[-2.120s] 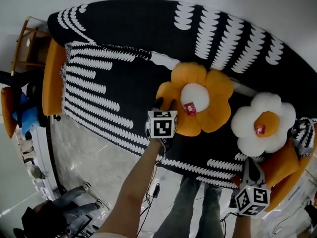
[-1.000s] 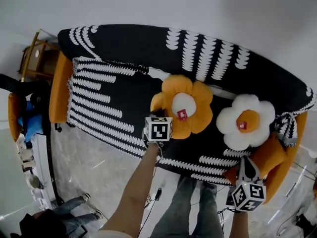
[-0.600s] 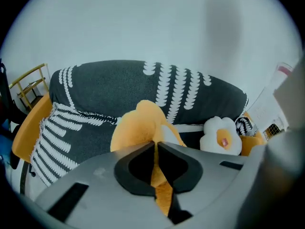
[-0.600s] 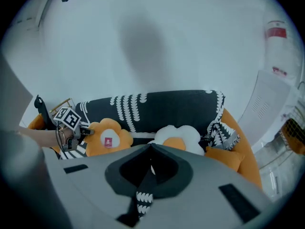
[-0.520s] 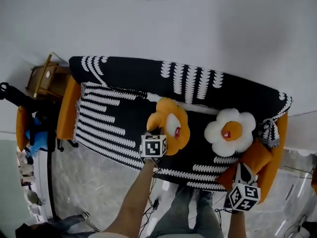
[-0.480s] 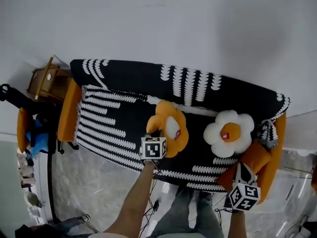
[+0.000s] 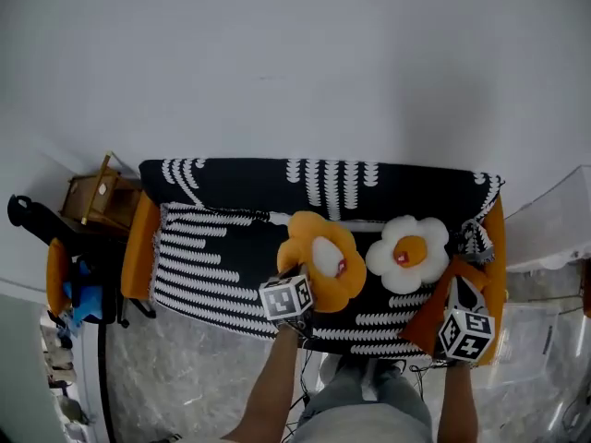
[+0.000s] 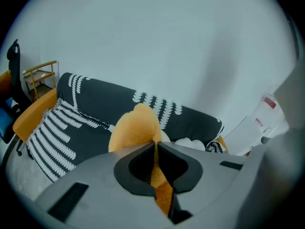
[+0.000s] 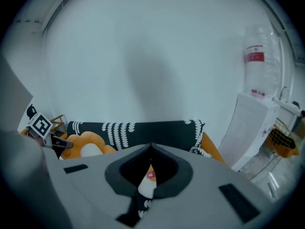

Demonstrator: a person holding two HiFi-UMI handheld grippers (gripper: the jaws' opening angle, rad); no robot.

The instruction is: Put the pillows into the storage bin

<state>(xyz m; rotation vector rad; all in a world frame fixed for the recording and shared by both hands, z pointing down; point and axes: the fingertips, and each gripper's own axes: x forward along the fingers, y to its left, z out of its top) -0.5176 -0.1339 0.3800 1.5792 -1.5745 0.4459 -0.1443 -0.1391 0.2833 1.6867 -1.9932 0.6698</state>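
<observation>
though unclear overhead, close up left tongs (image 8: 156, 144) tight on orange pillow (image 8: 135, 127), right tongs (image 9: 151, 147) together, empty

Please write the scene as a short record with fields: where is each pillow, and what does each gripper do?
place: sofa with black-and-white cover
orange flower pillow: edge pinched, tilted up from the seat
white flower pillow: lying on the seat, right of the orange one
left gripper: shut on the orange flower pillow
right gripper: jaws together, no pillow in them
progress: both pillows at the sofa
</observation>
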